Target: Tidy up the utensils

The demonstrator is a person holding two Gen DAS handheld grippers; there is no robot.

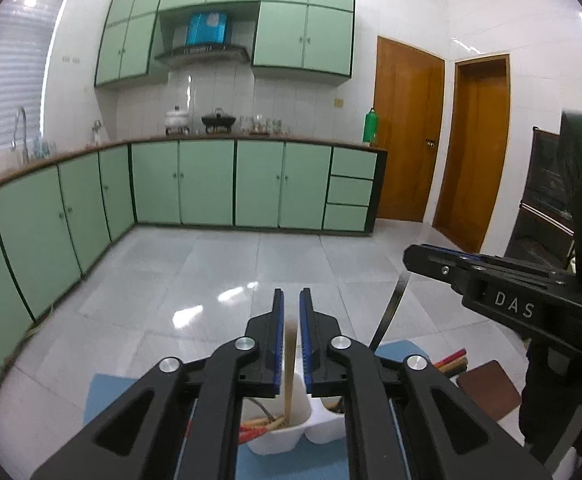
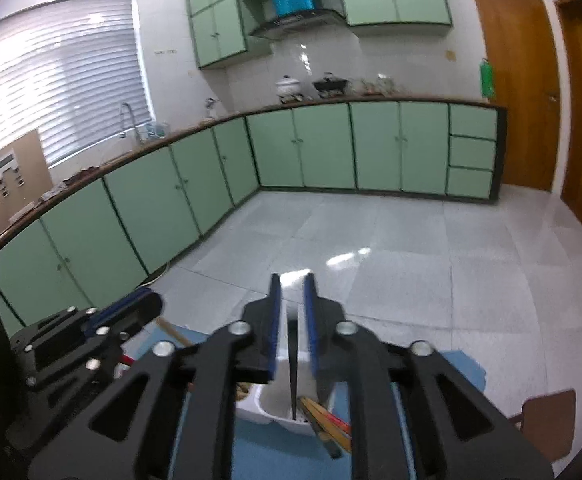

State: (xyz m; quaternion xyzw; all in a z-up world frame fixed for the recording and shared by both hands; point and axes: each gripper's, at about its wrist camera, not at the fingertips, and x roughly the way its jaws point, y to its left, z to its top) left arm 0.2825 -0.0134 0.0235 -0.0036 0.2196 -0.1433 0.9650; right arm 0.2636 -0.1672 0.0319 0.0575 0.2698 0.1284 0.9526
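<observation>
Fingers (image 1: 278, 344) of the left gripper (image 1: 291, 300) stand slightly apart around a tan chopstick (image 1: 290, 368) — no pad pressing it — over the white holder (image 1: 275, 440); the right gripper (image 2: 293, 284) likewise brackets a dark utensil (image 2: 293, 364).

Quick count: two grippers, left gripper (image 1: 291, 344) at 6 o'clock, right gripper (image 2: 293, 332) too; one white holder (image 1: 287, 436); two brown doors (image 1: 407, 132) around 2 o'clock.
</observation>
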